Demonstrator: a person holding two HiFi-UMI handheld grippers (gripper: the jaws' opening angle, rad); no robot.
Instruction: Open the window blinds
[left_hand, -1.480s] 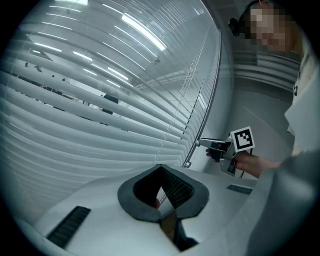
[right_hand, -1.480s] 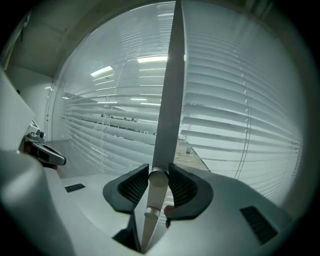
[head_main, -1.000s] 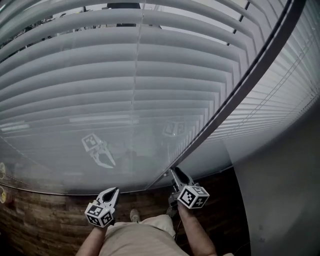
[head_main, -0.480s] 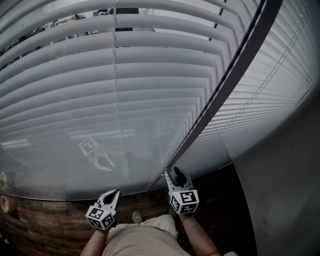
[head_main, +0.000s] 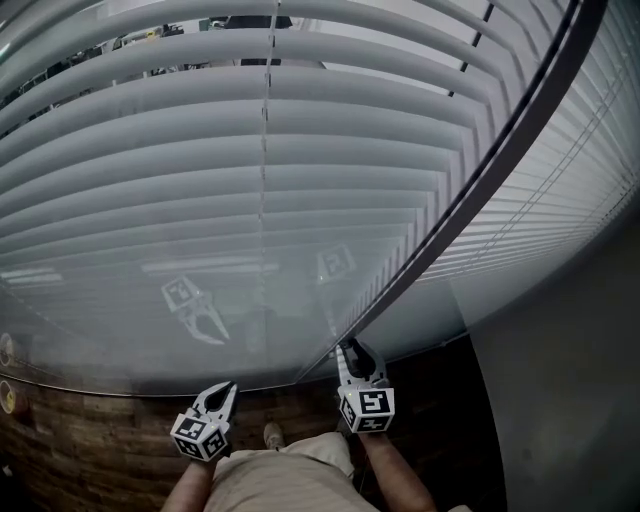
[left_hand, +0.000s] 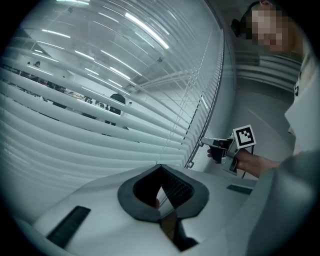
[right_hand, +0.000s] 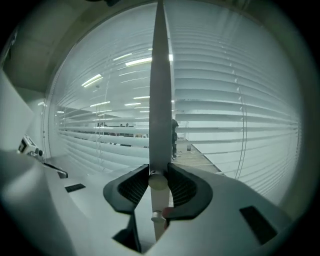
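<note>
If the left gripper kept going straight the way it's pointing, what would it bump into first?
Probably the blind slats close ahead, where the left gripper points. Reflections in the head view hint at a glass pane in front of them, so the glass may come first.

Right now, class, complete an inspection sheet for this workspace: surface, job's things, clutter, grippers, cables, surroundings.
Surface: no table; wood-plank floor below.
Job's things: white blinds lowered, slats partly tilted; tilt wand hangs down.
Clutter: nothing seen.
Grippers: right gripper shut on the wand, jaws just closed further; left gripper shut, empty, clear of the blinds.
Cables: lift cord runs down the slats.
Surroundings: dark frame post, grey wall at right.
</note>
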